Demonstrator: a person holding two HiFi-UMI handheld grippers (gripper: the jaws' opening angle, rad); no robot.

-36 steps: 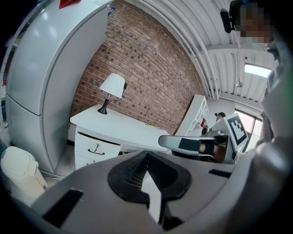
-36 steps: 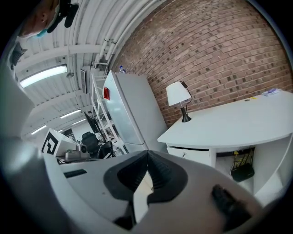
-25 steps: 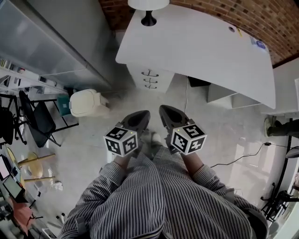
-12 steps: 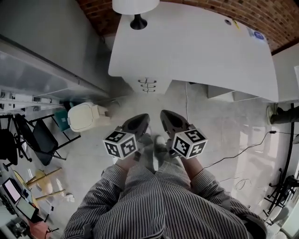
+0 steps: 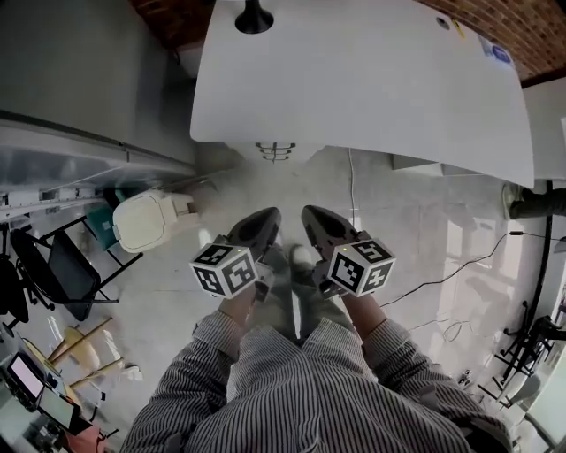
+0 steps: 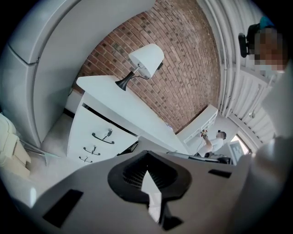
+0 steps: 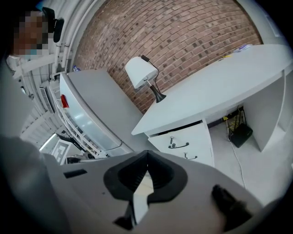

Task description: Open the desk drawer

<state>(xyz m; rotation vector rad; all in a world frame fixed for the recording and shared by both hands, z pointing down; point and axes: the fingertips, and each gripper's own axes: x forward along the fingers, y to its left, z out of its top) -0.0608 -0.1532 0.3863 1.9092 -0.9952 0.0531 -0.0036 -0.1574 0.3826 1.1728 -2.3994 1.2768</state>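
Head view: the left gripper [image 5: 262, 228] and right gripper [image 5: 315, 226] sit side by side at centre, well apart from the desk drawers [image 5: 276, 152] under the white desk [image 5: 371, 80] at top. Left gripper view: jaws pressed together on nothing, drawers at middle left. Right gripper view: jaws likewise together, empty; drawers right of centre.

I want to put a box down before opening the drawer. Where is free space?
The desk top is bare between the lamp at its back left corner and small items at its far right corner. The floor before the drawers is free. Crowded: bin and folding chair at left, cable at right.
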